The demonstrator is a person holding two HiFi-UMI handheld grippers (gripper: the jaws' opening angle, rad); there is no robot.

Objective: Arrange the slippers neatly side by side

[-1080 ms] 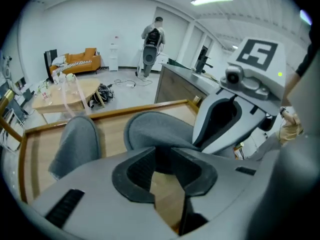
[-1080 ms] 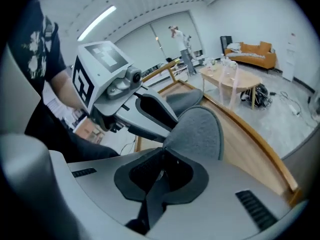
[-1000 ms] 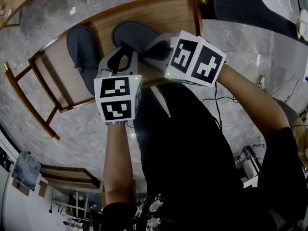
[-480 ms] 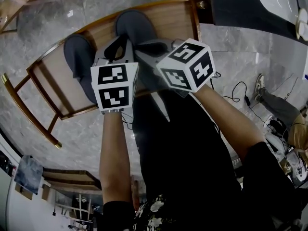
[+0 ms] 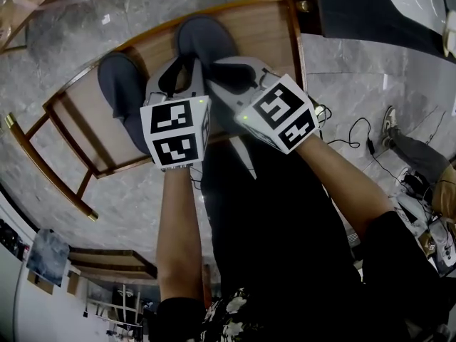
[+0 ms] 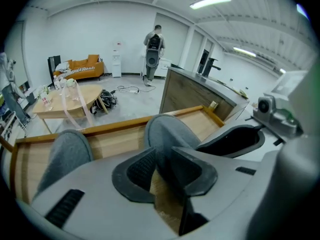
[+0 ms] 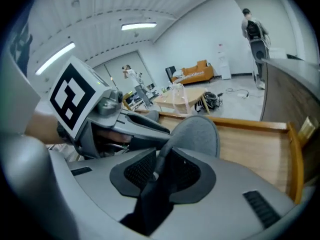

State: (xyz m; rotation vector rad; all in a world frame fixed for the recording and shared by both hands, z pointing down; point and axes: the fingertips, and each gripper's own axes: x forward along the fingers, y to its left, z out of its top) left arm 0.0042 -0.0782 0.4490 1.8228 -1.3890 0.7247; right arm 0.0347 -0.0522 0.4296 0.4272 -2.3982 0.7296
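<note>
Seemingly the release step: the left hand-held gripper (image 6: pixel 161 166) and right hand-held gripper (image 7: pixel 159 170), jaws just spreading, loosely straddle one grey felt slipper (image 5: pixel 203 38) on the wooden desk (image 5: pixel 265 34). Next, withdraw without dragging it.

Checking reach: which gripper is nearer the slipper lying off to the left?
Left. The left gripper sits close beside that slipper; the right gripper is farther off, beyond it. Both have just been opening, the other slipper's edge between their jaws.
</note>
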